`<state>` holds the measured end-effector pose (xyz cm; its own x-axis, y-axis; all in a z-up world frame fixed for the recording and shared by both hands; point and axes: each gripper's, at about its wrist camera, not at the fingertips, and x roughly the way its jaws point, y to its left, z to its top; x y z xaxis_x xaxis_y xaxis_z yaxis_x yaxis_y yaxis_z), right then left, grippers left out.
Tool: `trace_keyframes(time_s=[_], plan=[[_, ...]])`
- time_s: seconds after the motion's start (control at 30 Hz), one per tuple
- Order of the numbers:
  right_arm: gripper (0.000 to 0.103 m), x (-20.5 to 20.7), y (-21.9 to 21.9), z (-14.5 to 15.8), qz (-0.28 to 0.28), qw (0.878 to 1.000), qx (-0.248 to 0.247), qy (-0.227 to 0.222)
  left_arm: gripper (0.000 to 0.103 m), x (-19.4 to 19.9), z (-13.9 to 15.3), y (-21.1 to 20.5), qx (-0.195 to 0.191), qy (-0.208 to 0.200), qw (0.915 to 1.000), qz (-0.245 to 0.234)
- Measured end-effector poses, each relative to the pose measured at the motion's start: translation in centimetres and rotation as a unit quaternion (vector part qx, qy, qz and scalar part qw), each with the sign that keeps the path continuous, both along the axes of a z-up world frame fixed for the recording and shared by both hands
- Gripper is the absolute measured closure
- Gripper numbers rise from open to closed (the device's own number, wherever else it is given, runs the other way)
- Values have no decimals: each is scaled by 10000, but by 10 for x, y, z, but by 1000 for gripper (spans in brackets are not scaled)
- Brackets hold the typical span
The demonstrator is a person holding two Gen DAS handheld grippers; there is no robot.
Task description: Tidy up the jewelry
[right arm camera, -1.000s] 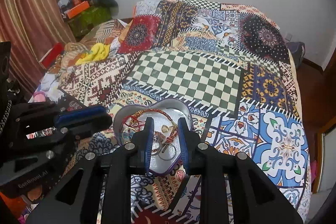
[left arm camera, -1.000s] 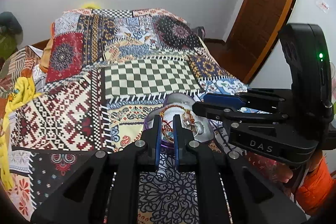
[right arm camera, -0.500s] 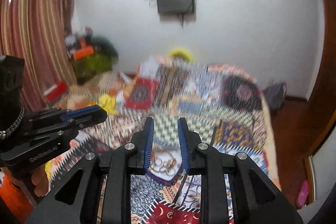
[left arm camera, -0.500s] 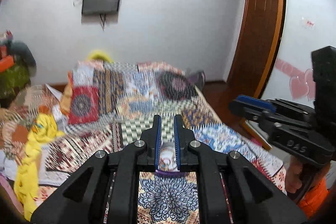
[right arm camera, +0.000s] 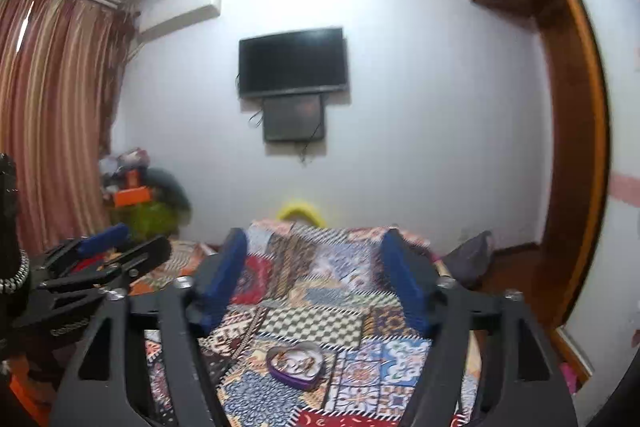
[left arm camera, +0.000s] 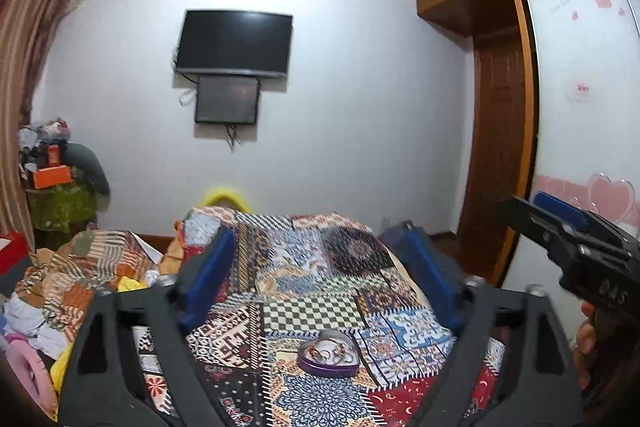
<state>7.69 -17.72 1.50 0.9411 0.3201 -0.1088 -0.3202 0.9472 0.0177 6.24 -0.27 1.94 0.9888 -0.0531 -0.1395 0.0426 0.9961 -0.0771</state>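
Observation:
A purple heart-shaped tin (left arm camera: 329, 354) with bracelets and rings in it sits on the patchwork bedspread; it also shows in the right wrist view (right arm camera: 296, 363). My left gripper (left arm camera: 320, 275) is wide open and empty, held well above and behind the tin. My right gripper (right arm camera: 316, 275) is wide open and empty, also raised away from the tin. The right gripper shows at the right edge of the left wrist view (left arm camera: 576, 247). The left gripper shows at the left edge of the right wrist view (right arm camera: 100, 263).
The patchwork bedspread (left arm camera: 304, 267) covers the bed. Crumpled clothes (left arm camera: 76, 267) lie at its left. A TV (left arm camera: 234, 43) hangs on the far wall. A wooden wardrobe and door (left arm camera: 500, 155) stand at the right, curtains (right arm camera: 52, 115) at the left.
Both grippers pulled up and back from the tin, tilting from looking down at it to facing the far wall. Both jaws went from nearly closed to wide open.

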Motion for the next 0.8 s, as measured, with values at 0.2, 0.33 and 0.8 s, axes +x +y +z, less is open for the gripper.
trace_keyframes(time_s=[0.2,0.33,0.8], plan=[[6,2,4,-4,-199,9998,-15,93,6,-11,-1,-2,91,-61,9998,178],[2,1,2,-6,-245,9995,-52,180,6,-11,-5,-5,152,-20,9997,187],[2,-8,0,-11,-182,9995,-127,214,6,-17,-5,-2,99,17,9998,182]])
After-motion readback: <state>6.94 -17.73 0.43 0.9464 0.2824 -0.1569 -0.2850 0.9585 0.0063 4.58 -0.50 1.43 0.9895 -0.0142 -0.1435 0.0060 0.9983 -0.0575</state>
